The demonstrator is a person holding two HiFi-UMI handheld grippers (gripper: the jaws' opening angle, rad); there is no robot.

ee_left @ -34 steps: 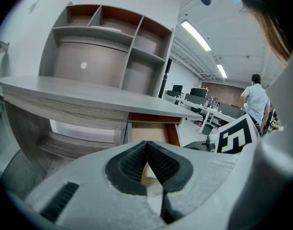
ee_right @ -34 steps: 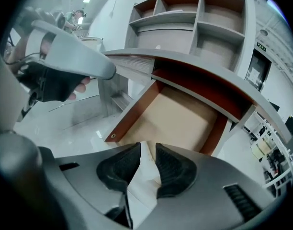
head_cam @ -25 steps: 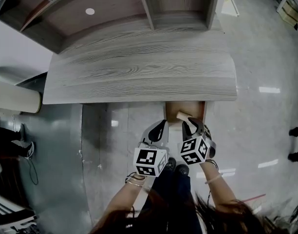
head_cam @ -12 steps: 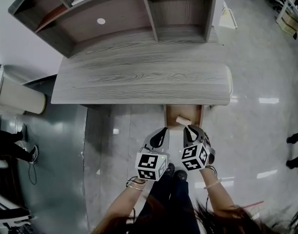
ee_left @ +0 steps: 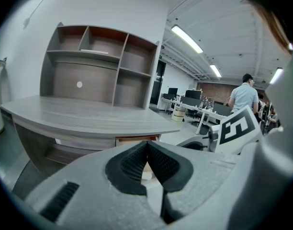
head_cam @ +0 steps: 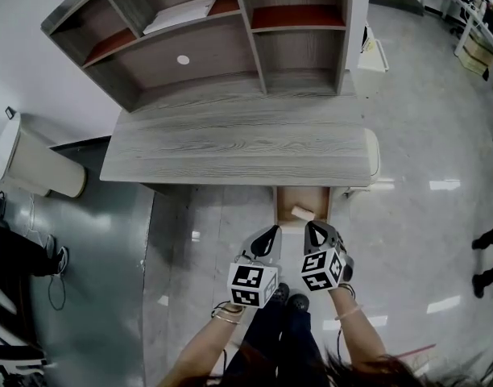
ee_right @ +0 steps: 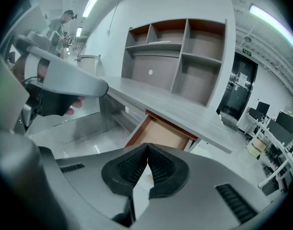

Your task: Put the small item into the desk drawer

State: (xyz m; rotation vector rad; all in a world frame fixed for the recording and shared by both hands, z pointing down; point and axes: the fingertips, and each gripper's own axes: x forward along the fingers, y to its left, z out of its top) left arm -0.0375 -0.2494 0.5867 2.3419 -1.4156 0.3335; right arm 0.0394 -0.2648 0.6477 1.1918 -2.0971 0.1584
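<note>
Item in drawer, both tongs shut + empty, drawer open.
Near→far: L tongs (head_cam: 265, 236) and R tongs (head_cam: 315, 230) sit side by side just in front of the drawer (head_cam: 279, 204), each w/ jaws pressed together and nothing between. The small item (head_cam: 302, 211), a pale block, lies inside the drawer, apart from both tongs. The drawer sticks out from under the desk (head_cam: 238, 147), right of centre. Shelf unit (head_cam: 254, 47) at the desk's back w/ a paper sheet (head_cam: 180, 13) on an upper shelf; bin (head_cam: 33, 168) by the desk's left end. Risks, imo: the drawer probably needs pushing in, and shut tongs give a narrow contact pt. An off-centre push could skew the drawer or slip off its front, and a hard shove could send the item sliding inside. Can't tell if the item stands proud of the rim; if so it could catch under the desk edge.
</note>
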